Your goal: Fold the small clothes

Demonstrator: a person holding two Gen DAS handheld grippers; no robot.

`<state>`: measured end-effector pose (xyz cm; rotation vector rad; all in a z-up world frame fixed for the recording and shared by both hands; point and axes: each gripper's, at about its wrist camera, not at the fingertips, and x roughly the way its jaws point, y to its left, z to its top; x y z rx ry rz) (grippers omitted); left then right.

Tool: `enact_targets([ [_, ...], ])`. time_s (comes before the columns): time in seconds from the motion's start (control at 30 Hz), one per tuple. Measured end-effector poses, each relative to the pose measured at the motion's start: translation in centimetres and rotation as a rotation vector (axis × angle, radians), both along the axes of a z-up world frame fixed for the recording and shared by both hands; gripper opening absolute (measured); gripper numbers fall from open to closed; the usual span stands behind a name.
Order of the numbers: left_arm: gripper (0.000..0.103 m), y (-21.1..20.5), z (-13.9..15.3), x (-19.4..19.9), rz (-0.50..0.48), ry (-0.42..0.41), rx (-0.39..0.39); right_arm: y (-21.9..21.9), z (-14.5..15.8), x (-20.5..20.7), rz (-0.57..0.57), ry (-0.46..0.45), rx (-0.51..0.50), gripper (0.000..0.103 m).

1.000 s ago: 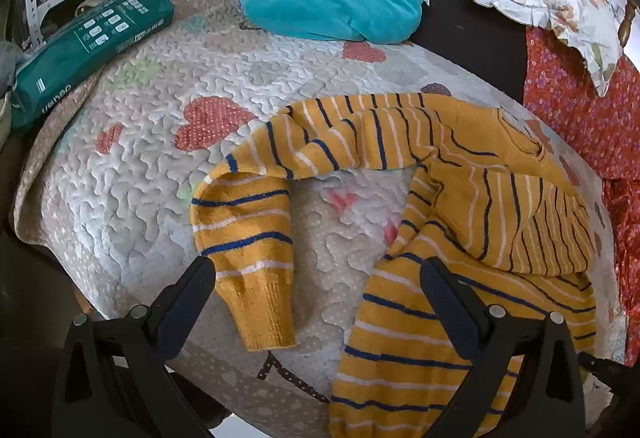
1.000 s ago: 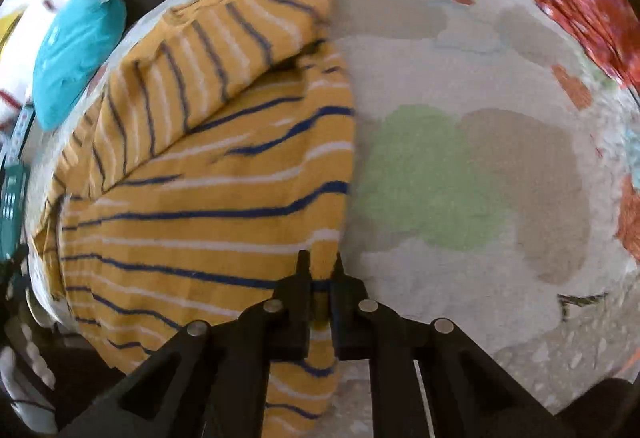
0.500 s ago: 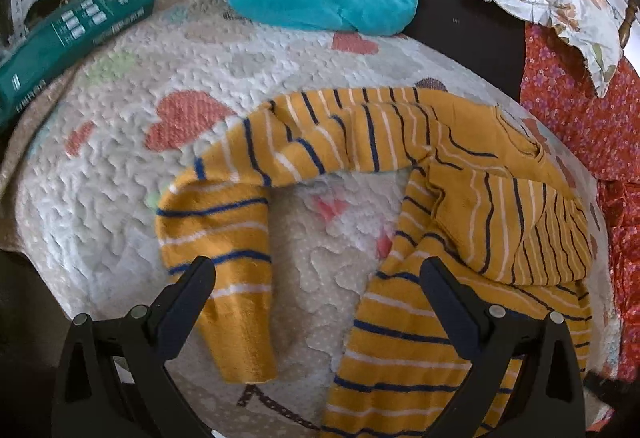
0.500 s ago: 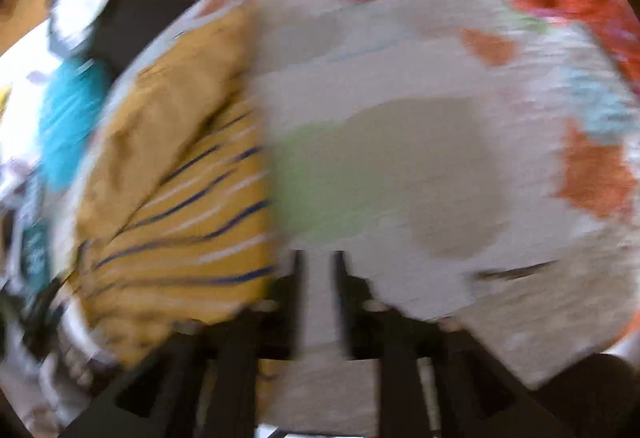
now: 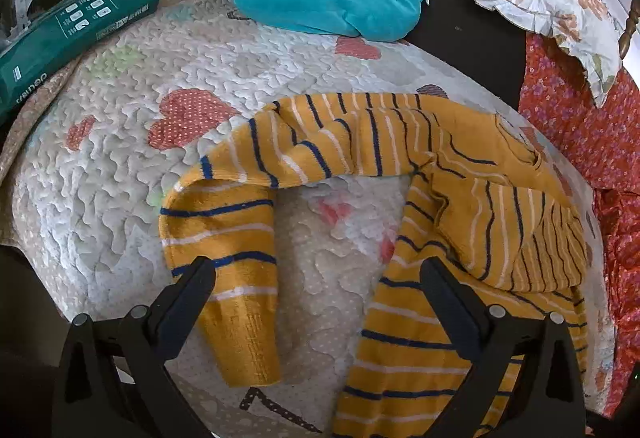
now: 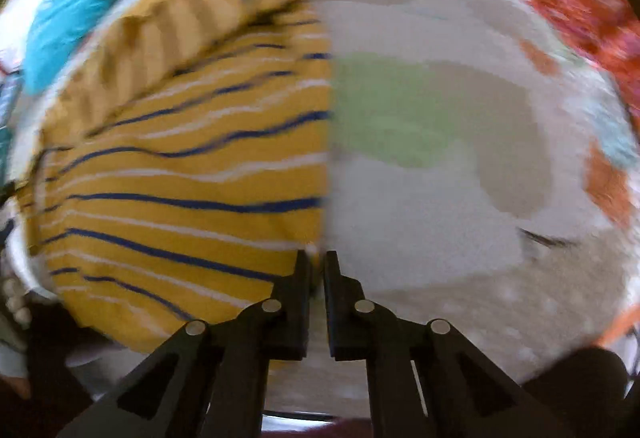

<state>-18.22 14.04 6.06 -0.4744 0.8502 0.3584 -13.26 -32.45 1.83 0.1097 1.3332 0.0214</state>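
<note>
Quilted heart-print bedspread (image 5: pixel 120 173) fills both views, the yellow striped sweater (image 5: pixel 460 238) lying on it, one sleeve curling towards the left claw (image 5: pixel 316 278), whose jaws stand wide apart. Right claw (image 6: pixel 316 258) has just snapped closed at the sweater's edge; any pinch is unclear.

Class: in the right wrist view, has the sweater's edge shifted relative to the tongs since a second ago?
Yes. The sweater edge, earlier pinched between the right tongs, now lies just left of them; they are shut.

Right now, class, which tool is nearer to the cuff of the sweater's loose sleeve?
Left. The left tool hangs open right over the cuff; the right tool is shut at the sweater's straight side edge, no cuff in view.
</note>
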Motion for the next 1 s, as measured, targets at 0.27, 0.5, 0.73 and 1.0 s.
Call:
enact_targets([
  [0.27, 0.102, -1.4, 1.6, 6.8, -0.126, -0.035, -0.097, -1.8, 5.4, 4.6, -0.003, -0.157, 0.145, 0.027],
  [0.5, 0.102, -4.8, 2.8, 15.4, -0.36, -0.072, -0.134, 5.8, 5.6, 19.9, 0.001, -0.259, 0.08, 0.061],
  [0.73, 0.102, -8.7, -2.3, 21.2, -0.392, 0.089, 0.019, 7.6, 2.0, 26.2, 0.063, -0.133, -0.028, 0.012],
  [1.0, 0.097, -9.2, -1.9, 22.1, -0.403, 0.102, 0.014, 1.9, 0.9, 26.3, -0.178, -0.121, -0.227, 0.013],
])
